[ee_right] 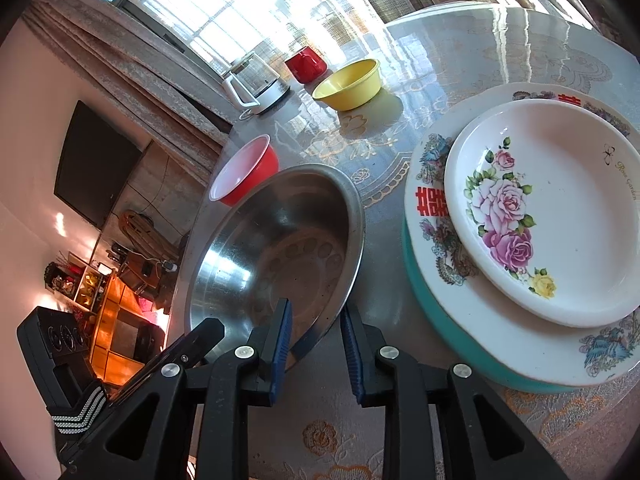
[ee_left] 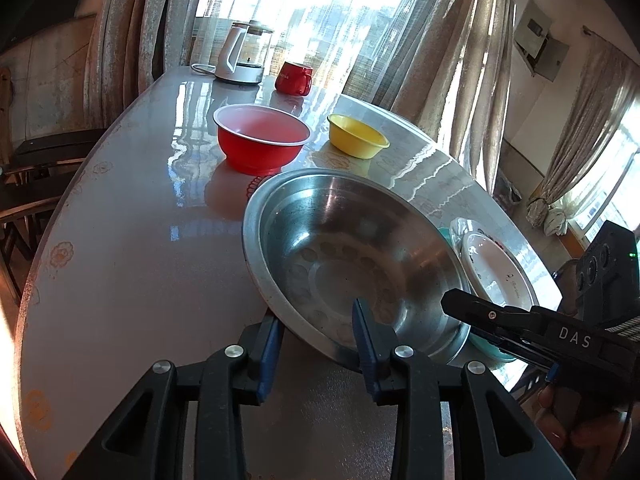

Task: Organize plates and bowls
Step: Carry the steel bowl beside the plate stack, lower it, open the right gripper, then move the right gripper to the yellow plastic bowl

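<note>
3 bowls [ee_left: 352,264], 3 stacked plates [ee_right: 548,208]; both grippers' jaws spread around steel rim.

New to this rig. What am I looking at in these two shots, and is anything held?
There is no robot. A person holds a two-finger claw in each hand, and each claw carries a fisheye camera looking along its fingers.

The left claw straddles the near rim of the steel basin, one finger outside and one inside. The right claw straddles the rim from its side. Both are open, so nothing is clamped yet, though the basin looks tipped.

The round table also holds a red bowl, a yellow bowl, a red mug and a kettle. Beside the basin is a stack: a rose plate on a patterned plate on a teal plate.
</note>
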The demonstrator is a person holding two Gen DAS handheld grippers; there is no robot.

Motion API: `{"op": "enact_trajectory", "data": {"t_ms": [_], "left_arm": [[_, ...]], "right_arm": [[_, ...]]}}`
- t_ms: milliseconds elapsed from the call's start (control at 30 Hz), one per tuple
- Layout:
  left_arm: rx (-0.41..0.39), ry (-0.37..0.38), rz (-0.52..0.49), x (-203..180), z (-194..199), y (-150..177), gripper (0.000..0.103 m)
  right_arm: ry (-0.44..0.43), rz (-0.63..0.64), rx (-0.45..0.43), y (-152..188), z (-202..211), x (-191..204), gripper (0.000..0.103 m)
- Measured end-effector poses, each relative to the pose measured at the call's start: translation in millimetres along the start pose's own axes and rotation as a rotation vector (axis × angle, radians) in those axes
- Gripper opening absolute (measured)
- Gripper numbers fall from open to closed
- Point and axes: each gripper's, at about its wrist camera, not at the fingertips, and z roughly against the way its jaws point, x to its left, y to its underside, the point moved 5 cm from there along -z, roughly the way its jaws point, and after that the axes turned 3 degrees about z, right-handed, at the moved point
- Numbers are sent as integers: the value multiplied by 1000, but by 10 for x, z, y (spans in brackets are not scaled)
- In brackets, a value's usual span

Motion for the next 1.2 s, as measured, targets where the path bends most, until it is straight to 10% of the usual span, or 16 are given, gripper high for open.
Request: {"op": "enact_trajectory", "data": {"t_ms": [500,1200], "left_arm": [[-88,-75,-11,158,258,-149,55],[-147,-140,30,244,12,-1190,86]], "right_arm": [[10,11,-70,-40,160,-35,31],[132,36,-95,-730,284,-161,37]]}}
